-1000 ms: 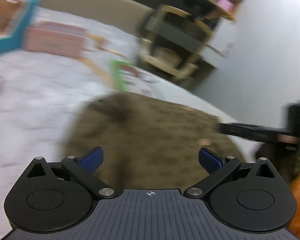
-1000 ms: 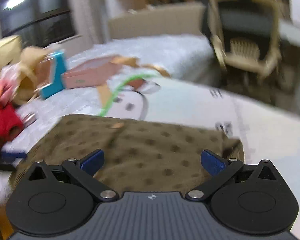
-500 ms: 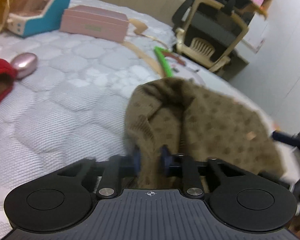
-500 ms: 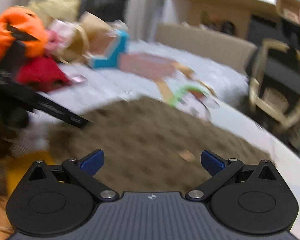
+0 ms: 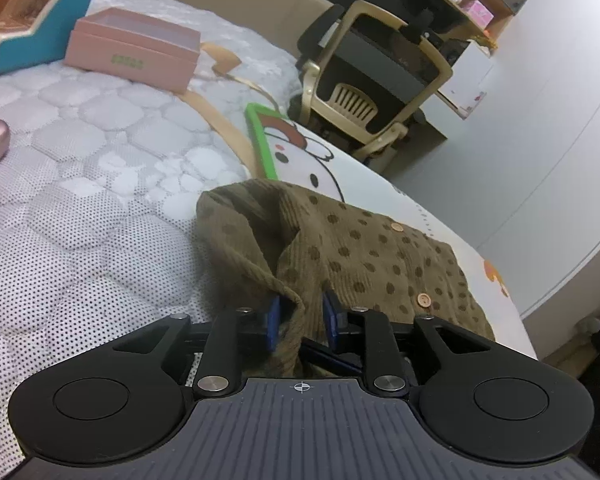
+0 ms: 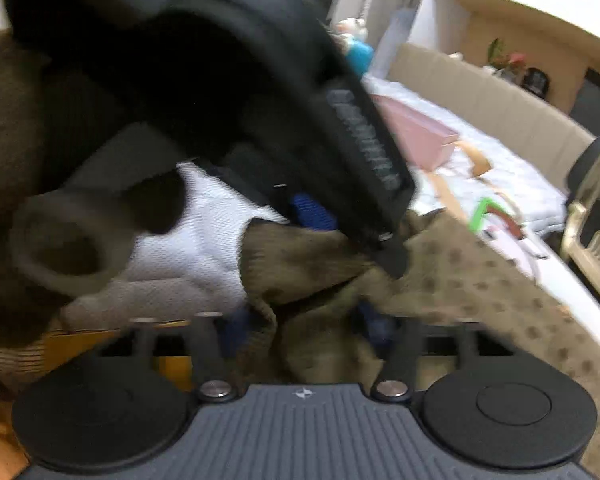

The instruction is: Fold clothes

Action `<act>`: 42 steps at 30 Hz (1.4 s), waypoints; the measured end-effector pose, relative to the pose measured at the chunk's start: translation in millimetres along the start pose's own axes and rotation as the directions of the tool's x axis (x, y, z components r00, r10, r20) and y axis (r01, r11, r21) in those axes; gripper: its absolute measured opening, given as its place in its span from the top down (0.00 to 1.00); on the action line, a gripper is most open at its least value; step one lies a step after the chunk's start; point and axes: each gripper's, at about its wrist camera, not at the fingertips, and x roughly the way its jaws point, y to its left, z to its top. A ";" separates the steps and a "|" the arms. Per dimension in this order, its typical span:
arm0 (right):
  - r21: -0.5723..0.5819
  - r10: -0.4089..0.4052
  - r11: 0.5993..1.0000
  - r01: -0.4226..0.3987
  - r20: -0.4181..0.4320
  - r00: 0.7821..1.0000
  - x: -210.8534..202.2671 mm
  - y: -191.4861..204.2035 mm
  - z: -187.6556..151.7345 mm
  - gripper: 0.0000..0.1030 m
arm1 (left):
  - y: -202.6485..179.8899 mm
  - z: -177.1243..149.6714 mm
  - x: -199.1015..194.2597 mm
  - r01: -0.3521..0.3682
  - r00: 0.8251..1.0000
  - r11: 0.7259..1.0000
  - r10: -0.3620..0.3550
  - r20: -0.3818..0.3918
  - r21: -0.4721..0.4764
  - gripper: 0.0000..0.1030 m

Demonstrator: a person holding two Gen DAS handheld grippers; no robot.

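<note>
One cardigan (image 5: 352, 240), two claws (image 5: 300, 322)

A garment (image 5: 340, 240) is lying at the bed's (image 5: 80, 208) near edge before me; a box (image 5: 134, 54) is sitting behind it, toward the far left corner.

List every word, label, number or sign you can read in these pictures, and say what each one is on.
No text can be read.
Pink box: a short row of green characters on its front, too small to read.
Left gripper, seen from the right wrist: raised lettering on its body, too blurred to read.
White cartoon mat: drawing only.
Brown dotted garment: buttons, no label showing.
</note>
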 end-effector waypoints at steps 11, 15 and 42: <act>0.062 -0.007 0.998 0.005 0.026 1.000 -16.4 -16.9 -1.1 0.65 | 29.7 0.8 3.0 0.007 1.000 0.989 -0.010 -0.021 -0.148 0.29; 0.029 -0.044 0.999 0.043 0.044 0.998 -16.0 -7.6 0.4 0.31 | 16.1 1.2 11.4 0.025 0.999 0.992 -0.029 -0.029 -0.126 0.65; 0.248 -0.270 0.946 0.209 0.243 0.932 -97.9 -95.1 -2.6 0.82 | -65.6 84.7 58.2 0.259 0.963 0.965 -0.256 0.083 -0.029 0.18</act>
